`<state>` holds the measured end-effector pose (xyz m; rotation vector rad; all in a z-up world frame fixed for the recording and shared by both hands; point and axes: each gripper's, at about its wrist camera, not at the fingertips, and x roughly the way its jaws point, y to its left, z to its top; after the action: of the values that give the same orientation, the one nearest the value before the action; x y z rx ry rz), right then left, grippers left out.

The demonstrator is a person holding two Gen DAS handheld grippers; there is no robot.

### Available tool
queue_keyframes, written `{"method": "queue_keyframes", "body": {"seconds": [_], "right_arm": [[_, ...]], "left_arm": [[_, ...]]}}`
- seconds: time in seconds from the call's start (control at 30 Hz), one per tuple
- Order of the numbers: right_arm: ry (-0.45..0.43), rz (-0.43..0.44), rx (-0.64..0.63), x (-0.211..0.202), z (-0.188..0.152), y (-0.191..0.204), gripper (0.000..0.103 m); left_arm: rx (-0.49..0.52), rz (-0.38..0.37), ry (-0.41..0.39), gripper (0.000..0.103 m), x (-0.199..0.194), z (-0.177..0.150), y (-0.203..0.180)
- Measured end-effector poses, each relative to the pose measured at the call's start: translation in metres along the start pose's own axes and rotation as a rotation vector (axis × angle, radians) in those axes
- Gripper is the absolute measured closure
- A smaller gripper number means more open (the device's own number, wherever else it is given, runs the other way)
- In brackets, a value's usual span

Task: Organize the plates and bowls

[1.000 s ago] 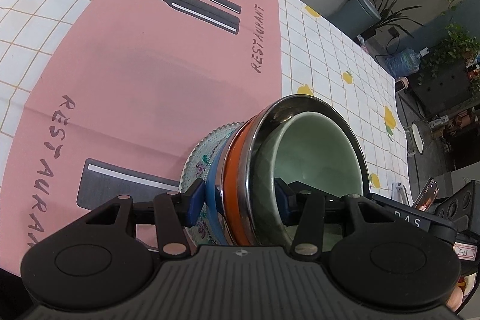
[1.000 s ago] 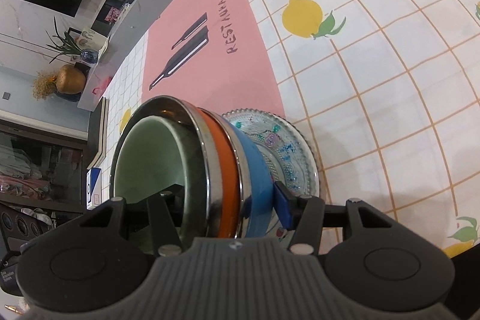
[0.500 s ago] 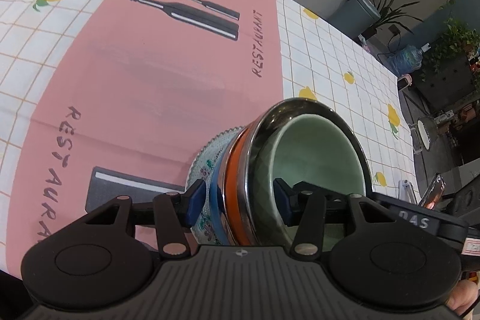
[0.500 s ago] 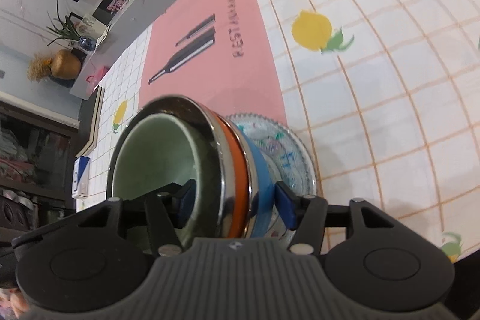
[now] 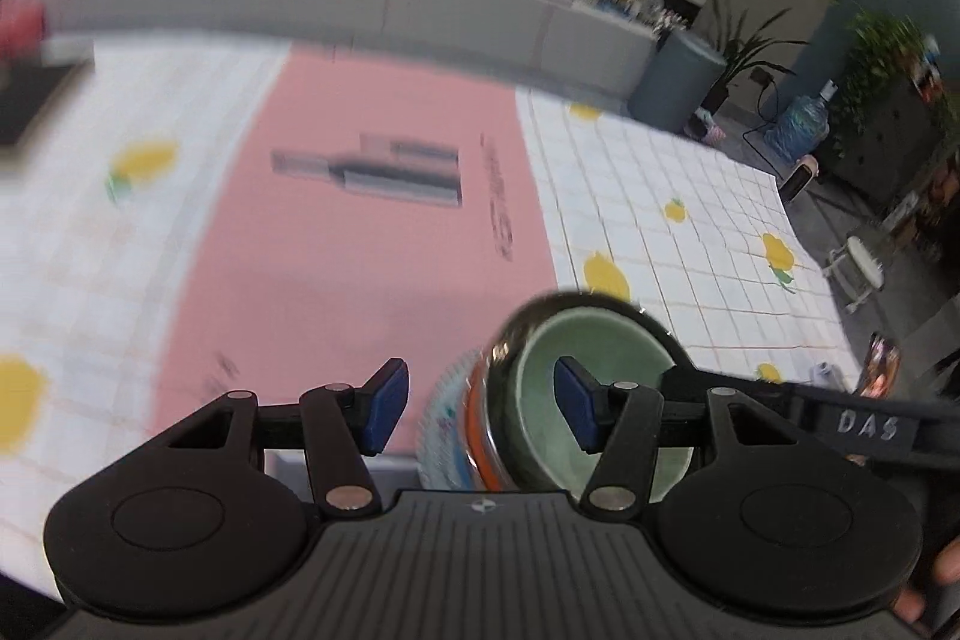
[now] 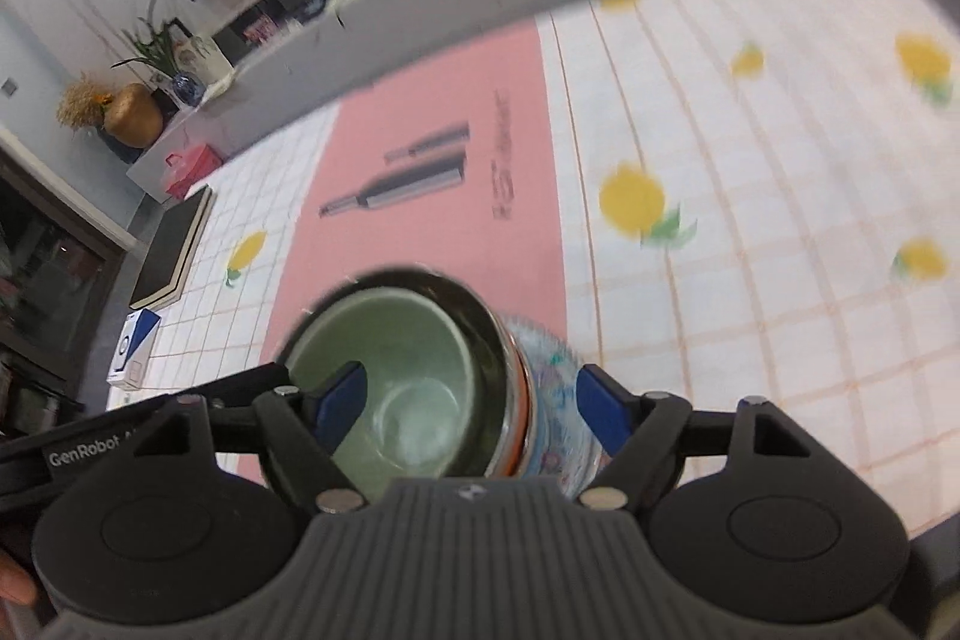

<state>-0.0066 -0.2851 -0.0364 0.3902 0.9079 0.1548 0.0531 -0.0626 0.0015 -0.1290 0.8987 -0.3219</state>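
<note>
Both my grippers, left [image 5: 474,415] and right [image 6: 465,409], are opening, pads clear of one nested stack on the tablecloth [image 6: 750,280]: green bowl [image 6: 390,376] inside steel bowl [image 6: 480,328], above orange and blue bowls and one patterned plate [image 6: 555,388].

A glossy, smooth pale-green glaze is seen on the innermost bowl [image 6: 384,370], with soft highlights at its base. It is ringed by a polished metal bowl [image 6: 489,340] whose rim is mirror-bright. An orange band [image 5: 477,424] below it looks like smooth plastic. The patterned plate [image 5: 444,400], at 9 o'clock of the stack in the left view, appears glazed and scalloped. The counter is covered by a smooth printed tablecloth [image 6: 750,280] with a faint sheen. The claw bodies are moulded in matt black plastic, ribbed centrally, with blue pads [image 5: 384,406].
</note>
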Motion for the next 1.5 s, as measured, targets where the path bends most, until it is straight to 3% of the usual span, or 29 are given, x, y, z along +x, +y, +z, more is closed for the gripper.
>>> {"method": "queue_keyframes", "body": {"seconds": [0.23,0.4,0.57,0.93,1.2,1.5], "right_arm": [[-0.166,-0.061,-0.213,-0.047,-0.011,0.047,0.018],[-0.211,-0.074,-0.262,-0.065,-0.031,0.07,0.016],[-0.243,-0.121,-0.317,-0.071,-0.06,0.091,0.014],[-0.198,-0.168,-0.297,-0.06,-0.122,0.107,0.013],[-0.11,-0.228,-0.27,-0.041,-0.138,0.101,0.013],[-0.048,-0.255,-0.23,-0.029,-0.145,0.089,0.013]], "left_arm": [[0.225,0.144,-0.209,0.038,-0.058,-0.009,-0.023],[0.267,0.201,-0.285,0.033,-0.087,-0.017,-0.025],[0.263,0.227,-0.305,0.032,-0.099,-0.029,-0.017],[0.164,0.261,-0.195,0.029,-0.09,-0.068,0.014],[0.17,0.287,-0.032,0.029,-0.065,-0.1,0.019],[0.173,0.288,0.016,0.029,-0.058,-0.112,0.019]]}}
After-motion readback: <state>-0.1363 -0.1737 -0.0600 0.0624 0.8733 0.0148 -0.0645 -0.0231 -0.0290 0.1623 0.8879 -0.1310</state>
